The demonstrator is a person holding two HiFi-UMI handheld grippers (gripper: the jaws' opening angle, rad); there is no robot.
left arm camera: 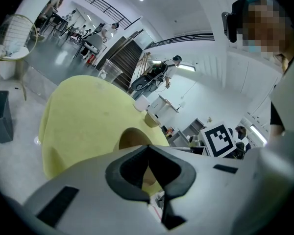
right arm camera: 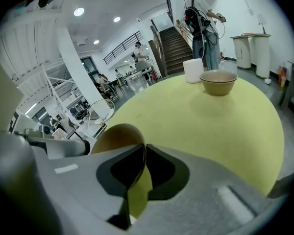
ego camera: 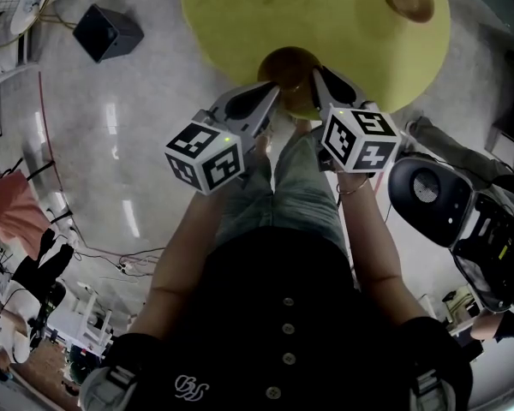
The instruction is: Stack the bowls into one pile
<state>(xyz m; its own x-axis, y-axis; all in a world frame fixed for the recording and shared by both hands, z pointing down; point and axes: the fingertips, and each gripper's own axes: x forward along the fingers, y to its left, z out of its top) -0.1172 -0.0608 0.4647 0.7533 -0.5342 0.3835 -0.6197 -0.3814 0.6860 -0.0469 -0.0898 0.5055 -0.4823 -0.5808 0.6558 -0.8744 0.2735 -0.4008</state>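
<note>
The right claw (right arm camera: 145, 146) is seen closed, its jaws drawn together on the thin rim of the near bowl (right arm camera: 115, 136). The wall is pinched between the pads, and the body of the bowl bulges out to this claw's left. The left claw (left arm camera: 148, 146) is likewise drawn shut at the opposite side of the same rim. A strip of tan wall is made out between its pads, so a grip is judged likely there, though it is shown less plainly. The bowl is thus taken from two sides at once, presumably so that it can be kept level when lifted, since a single pinch on so thin a rim might let it tip. Whether it has left the yellow surface (right arm camera: 210, 131) cannot be told. That surface is spread under and beyond both claws, and the near bowl is placed close to its near edge. Well ahead of the right claw, the far bowl (right arm camera: 218, 82) is stood upright, with a white cup (right arm camera: 192, 70) just beside it. No pile has yet been made. The two bowls are well apart, and the gripped one is judged to be meant for carrying across and lowering into the far one.
</note>
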